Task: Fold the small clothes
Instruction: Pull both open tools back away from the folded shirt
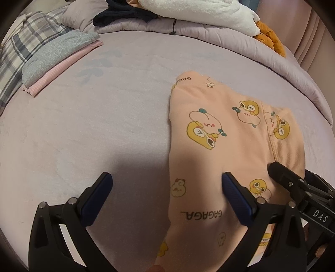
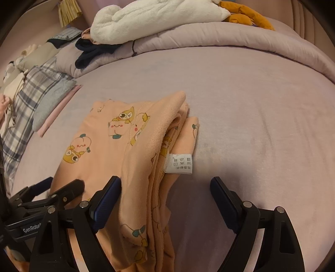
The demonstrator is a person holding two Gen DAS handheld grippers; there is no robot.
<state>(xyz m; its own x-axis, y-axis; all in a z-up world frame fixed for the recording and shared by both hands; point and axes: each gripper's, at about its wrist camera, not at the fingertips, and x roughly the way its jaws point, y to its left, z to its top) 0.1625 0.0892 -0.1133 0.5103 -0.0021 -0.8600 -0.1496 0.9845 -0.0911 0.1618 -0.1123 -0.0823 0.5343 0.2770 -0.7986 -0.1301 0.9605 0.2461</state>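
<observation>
1. Peach garment (image 1: 219,134) with duck prints lies folded on the lilac bed (image 1: 94,125).
2. Left gripper (image 1: 167,184) gapes wide over its left edge, gripping nothing.
3. Right gripper (image 2: 165,186) gapes wide over its right edge, empty.

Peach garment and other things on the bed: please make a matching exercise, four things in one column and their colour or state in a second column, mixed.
Things:
1. peach garment
2. care label
3. plush blanket
4. left gripper

States:
A. white, printed symbols, at the garment's edge
B. open, one finger over the fabric
C. folded, cartoon duck prints
D. white, fluffy, lying on the lilac quilt

Pairs: 1-C, 2-A, 3-D, 4-B
</observation>
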